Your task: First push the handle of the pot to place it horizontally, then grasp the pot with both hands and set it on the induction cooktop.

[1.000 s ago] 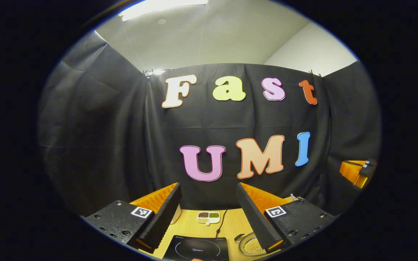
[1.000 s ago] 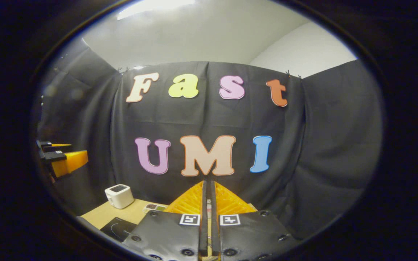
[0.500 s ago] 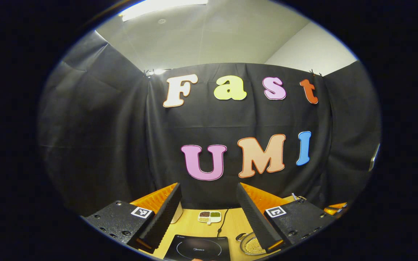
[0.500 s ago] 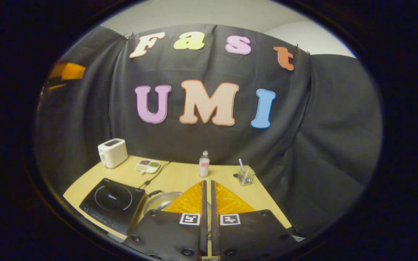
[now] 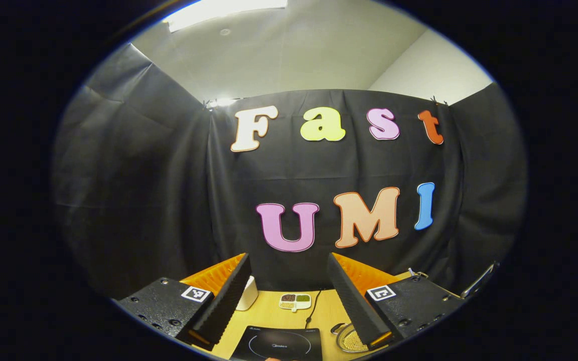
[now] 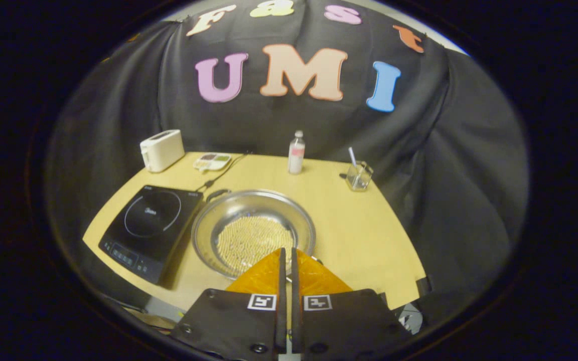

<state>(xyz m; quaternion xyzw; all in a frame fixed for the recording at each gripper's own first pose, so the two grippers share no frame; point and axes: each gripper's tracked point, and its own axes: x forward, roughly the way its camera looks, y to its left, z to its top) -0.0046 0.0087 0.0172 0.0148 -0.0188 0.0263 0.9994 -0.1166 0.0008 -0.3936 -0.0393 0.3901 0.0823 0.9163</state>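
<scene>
Just beyond the closed right gripper (image 6: 286, 253) sits the pot (image 6: 253, 231)

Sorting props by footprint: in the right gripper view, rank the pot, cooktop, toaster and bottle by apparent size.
1. Pot and cooktop: look alike, too close to rank.
2. Toaster, though it sits farther back.
3. Bottle, smallest.

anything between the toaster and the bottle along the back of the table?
Yes: in the right gripper view, a small divided dish lies between the toaster and the bottle.
</scene>
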